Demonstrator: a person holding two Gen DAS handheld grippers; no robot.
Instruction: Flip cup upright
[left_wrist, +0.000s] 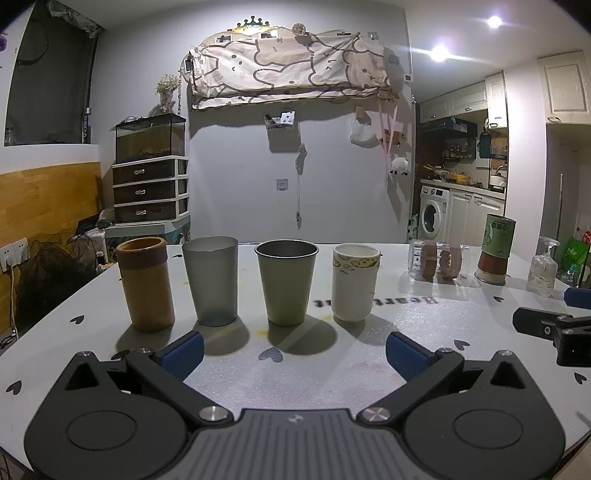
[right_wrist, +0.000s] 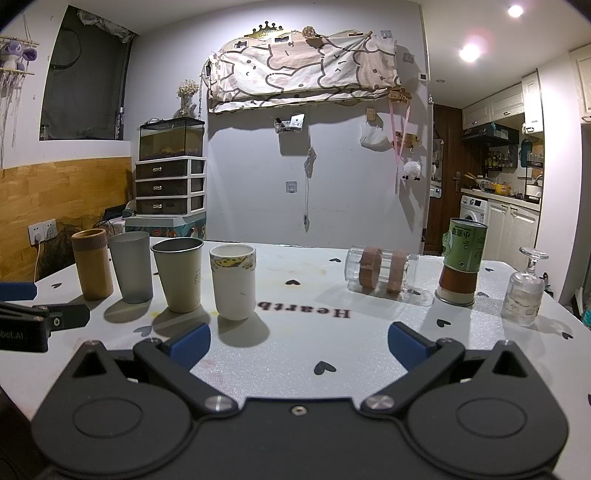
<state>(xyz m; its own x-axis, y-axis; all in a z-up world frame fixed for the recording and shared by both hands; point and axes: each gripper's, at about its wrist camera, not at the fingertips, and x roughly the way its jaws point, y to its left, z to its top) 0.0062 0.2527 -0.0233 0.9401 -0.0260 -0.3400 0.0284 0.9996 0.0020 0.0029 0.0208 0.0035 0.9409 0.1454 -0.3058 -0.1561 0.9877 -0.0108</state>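
Three cups remain unrighted; the clear glass lying ahead-right of the right gripper's wide-apart jaws looks slippery, fragile; grip across its banded middle.

Cups on white table, seven.
- Standing mouth up, in a row at left: brown cup, grey frosted cup, olive metal cup, white paper cup.
- Lying on its side, centre right: clear glass cup with two brown bands.
- Upside down, right: green-labelled cup; stemmed glass.
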